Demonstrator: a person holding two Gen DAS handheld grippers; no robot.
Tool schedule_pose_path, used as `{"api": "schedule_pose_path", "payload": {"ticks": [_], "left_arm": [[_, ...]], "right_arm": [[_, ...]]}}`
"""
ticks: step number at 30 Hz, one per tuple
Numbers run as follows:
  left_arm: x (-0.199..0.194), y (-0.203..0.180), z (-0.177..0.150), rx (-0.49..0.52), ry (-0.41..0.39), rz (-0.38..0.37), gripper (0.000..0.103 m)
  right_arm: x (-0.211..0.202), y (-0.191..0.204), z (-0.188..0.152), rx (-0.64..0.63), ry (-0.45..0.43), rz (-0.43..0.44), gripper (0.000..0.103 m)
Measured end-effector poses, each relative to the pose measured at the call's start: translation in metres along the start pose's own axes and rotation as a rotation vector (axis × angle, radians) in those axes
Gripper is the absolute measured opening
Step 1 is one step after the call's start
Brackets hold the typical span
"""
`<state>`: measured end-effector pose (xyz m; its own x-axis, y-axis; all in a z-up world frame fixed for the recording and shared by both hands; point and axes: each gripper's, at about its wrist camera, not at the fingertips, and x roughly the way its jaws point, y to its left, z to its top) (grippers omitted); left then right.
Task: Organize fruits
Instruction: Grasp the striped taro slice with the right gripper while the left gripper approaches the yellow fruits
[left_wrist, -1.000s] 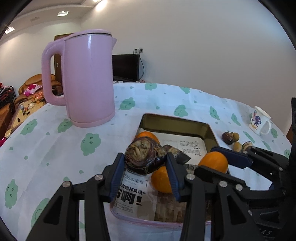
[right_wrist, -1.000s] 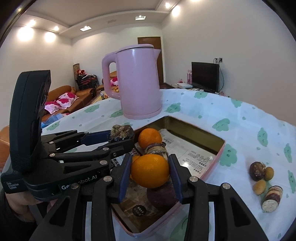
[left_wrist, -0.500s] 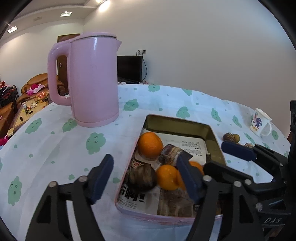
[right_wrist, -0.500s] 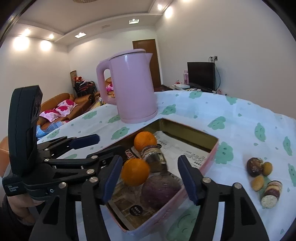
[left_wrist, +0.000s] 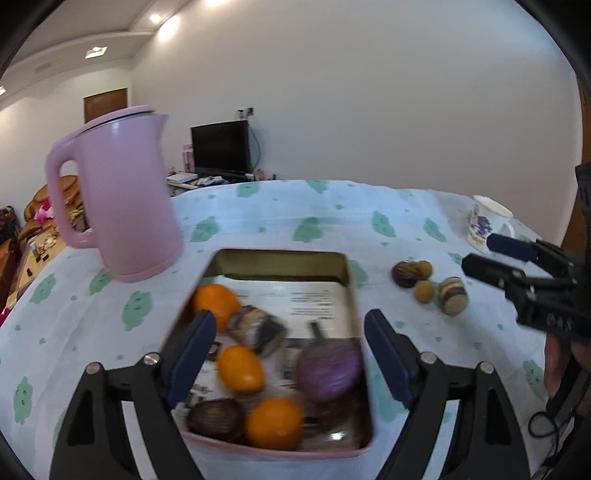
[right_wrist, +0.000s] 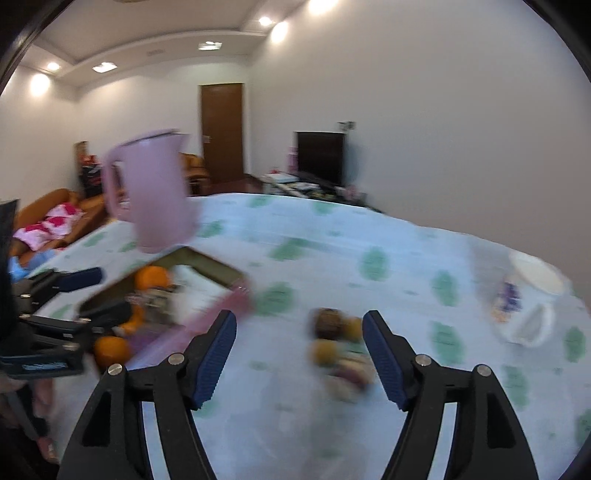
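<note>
several loose fruits (right_wrist: 338, 345) left on worktop (right_wrist: 369, 236), beside tray (left_wrist: 354, 325). both tongs, left (left_wrist: 290, 354) and right (right_wrist: 299, 354), opening, empty. risk: blurred, fast approach knocking round fruits away.

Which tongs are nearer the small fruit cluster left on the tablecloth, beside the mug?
Right. The right tongs, opening and empty, frame the small fruit cluster just ahead. The left tongs, also opening and empty, hang over the tray, with the cluster off to their right.
</note>
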<state>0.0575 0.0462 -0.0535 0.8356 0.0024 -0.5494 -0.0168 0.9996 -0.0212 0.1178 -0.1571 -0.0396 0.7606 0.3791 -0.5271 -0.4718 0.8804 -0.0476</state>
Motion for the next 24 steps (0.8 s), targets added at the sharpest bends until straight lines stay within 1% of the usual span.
{"api": "schedule_pose_path", "payload": {"ticks": [2, 3, 6, 9, 11, 15, 18, 23, 24], "left_arm": [[0.002, -0.012, 0.001, 0.020, 0.001, -0.007, 0.085], [0.003, -0.017, 0.002, 0.027, 0.002, -0.010, 0.087], [0.006, -0.033, 0.007, 0.040, -0.001, -0.019, 0.092], [0.012, -0.048, 0.013, 0.055, -0.001, -0.032, 0.092], [0.017, -0.055, 0.015, 0.067, 0.003, -0.027, 0.092], [0.029, -0.064, 0.018, 0.066, 0.025, -0.029, 0.092], [0.037, -0.069, 0.021, 0.065, 0.035, -0.028, 0.092], [0.046, -0.078, 0.022, 0.081, 0.047, -0.023, 0.092], [0.049, -0.080, 0.023, 0.082, 0.050, -0.024, 0.092]], "right_arm": [[0.001, -0.021, -0.004, 0.027, 0.014, -0.025, 0.072], [0.005, -0.033, -0.006, 0.044, 0.030, -0.026, 0.072], [0.018, -0.050, -0.013, 0.060, 0.086, -0.008, 0.072], [0.031, -0.053, -0.019, 0.052, 0.135, 0.029, 0.072], [0.040, -0.052, -0.020, 0.033, 0.161, 0.041, 0.072], [0.048, -0.050, -0.021, 0.019, 0.169, 0.089, 0.072], [0.054, -0.047, -0.022, -0.007, 0.182, 0.089, 0.072], [0.066, -0.046, -0.023, -0.012, 0.233, 0.130, 0.072], [0.068, -0.045, -0.024, -0.016, 0.245, 0.137, 0.070]]}}
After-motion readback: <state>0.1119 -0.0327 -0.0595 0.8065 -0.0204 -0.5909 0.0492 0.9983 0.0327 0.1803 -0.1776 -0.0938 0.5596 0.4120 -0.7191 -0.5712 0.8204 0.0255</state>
